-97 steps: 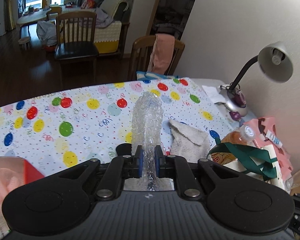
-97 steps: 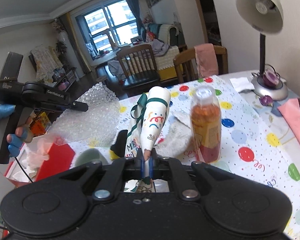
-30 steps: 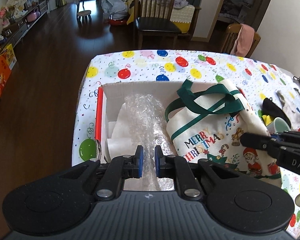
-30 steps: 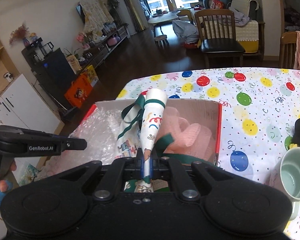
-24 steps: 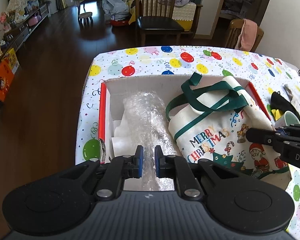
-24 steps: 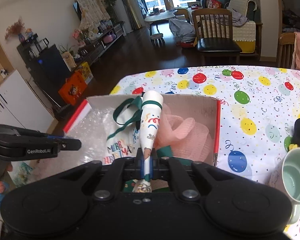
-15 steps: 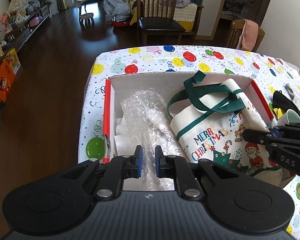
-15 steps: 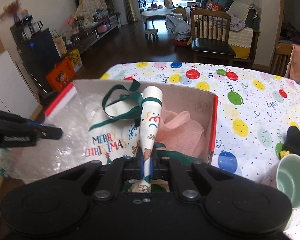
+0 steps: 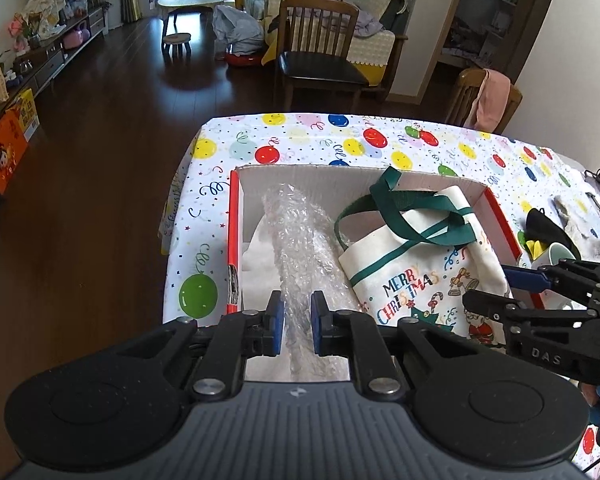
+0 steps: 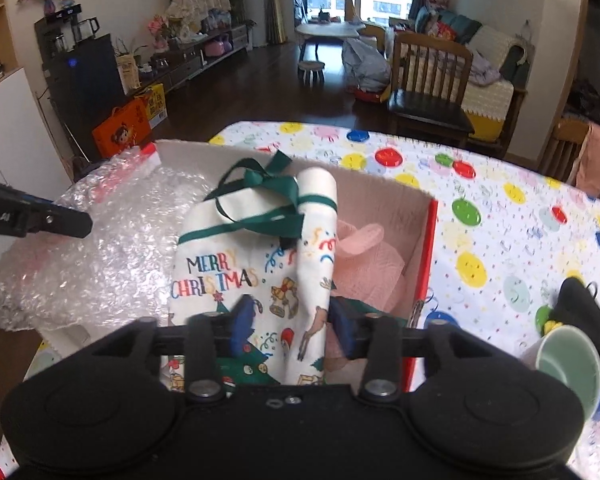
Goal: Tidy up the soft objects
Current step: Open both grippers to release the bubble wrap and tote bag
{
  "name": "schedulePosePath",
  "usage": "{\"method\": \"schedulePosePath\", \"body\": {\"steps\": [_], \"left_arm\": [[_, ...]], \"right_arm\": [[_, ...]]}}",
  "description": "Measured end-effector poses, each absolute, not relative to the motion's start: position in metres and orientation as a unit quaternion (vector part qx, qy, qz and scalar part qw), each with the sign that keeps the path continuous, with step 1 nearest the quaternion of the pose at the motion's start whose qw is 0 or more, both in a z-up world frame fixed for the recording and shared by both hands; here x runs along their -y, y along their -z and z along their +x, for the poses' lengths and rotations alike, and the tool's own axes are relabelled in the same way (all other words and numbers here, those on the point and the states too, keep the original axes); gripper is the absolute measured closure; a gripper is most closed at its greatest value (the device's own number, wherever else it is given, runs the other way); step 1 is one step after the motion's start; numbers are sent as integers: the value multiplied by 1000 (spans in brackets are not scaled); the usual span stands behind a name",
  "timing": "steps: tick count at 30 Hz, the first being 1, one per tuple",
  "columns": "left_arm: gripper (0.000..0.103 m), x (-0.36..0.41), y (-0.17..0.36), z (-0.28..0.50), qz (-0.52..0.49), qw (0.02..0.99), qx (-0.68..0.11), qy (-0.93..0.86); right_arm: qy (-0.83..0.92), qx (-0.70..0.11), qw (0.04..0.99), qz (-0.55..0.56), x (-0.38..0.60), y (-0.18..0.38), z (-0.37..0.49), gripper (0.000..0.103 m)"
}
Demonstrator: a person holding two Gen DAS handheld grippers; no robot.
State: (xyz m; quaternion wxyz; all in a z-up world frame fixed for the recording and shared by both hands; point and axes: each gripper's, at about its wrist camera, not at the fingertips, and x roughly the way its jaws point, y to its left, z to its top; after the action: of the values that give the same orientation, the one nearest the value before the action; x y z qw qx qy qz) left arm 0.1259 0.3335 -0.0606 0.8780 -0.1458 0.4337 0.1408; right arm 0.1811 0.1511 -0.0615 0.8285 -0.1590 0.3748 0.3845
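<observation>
An open cardboard box with red edges sits on the balloon-print tablecloth. My left gripper is shut on a sheet of clear bubble wrap that lies in the box's left half. My right gripper is open, its blue pads apart on either side of a white "Merry Christmas" tote bag with green handles, which rests in the box. A pink soft cloth lies in the box under the bag. The right gripper also shows in the left wrist view.
A green mug and a black item with yellow sit right of the box. A grey cloth lies further right. Wooden chairs stand beyond the table's far edge.
My right gripper has opened and let go of the tote bag, which has settled into the box. The left gripper still pinches the bubble wrap, lowered into the box.
</observation>
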Motion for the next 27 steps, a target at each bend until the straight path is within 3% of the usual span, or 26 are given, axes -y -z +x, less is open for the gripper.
{"method": "schedulePosePath", "body": {"steps": [8,10,11,12,14,19,22,24,27], "left_arm": [[88,-324,57,126,-142,885,-426,-126],[79,-321,55,126,-142,886,-424,-122],[68,-319,54,126,-143,887,-422,-121],[49,-317,53,125,-144,888,-419,-120],[33,-314,51,123,-145,892,-413,-117],[33,-300,39,117,-135,900,-396,-123],[32,-288,27,112,-126,908,-381,-120],[25,-278,19,111,-118,914,-370,-115],[21,-261,7,109,-111,922,-356,-101]], "right_arm": [[-399,-363,831,-135,-132,36,175,51],[-404,-360,832,-127,-125,29,173,48],[-405,-359,832,-121,-121,25,172,48],[-408,-358,832,-115,-117,22,171,46],[-412,-356,832,-104,-107,15,168,43],[-419,-346,836,-76,-83,-3,160,38],[-423,-334,840,-64,-66,-13,154,28],[-427,-323,842,-57,-54,-21,150,23],[-428,-309,848,-50,-34,-30,145,15]]}}
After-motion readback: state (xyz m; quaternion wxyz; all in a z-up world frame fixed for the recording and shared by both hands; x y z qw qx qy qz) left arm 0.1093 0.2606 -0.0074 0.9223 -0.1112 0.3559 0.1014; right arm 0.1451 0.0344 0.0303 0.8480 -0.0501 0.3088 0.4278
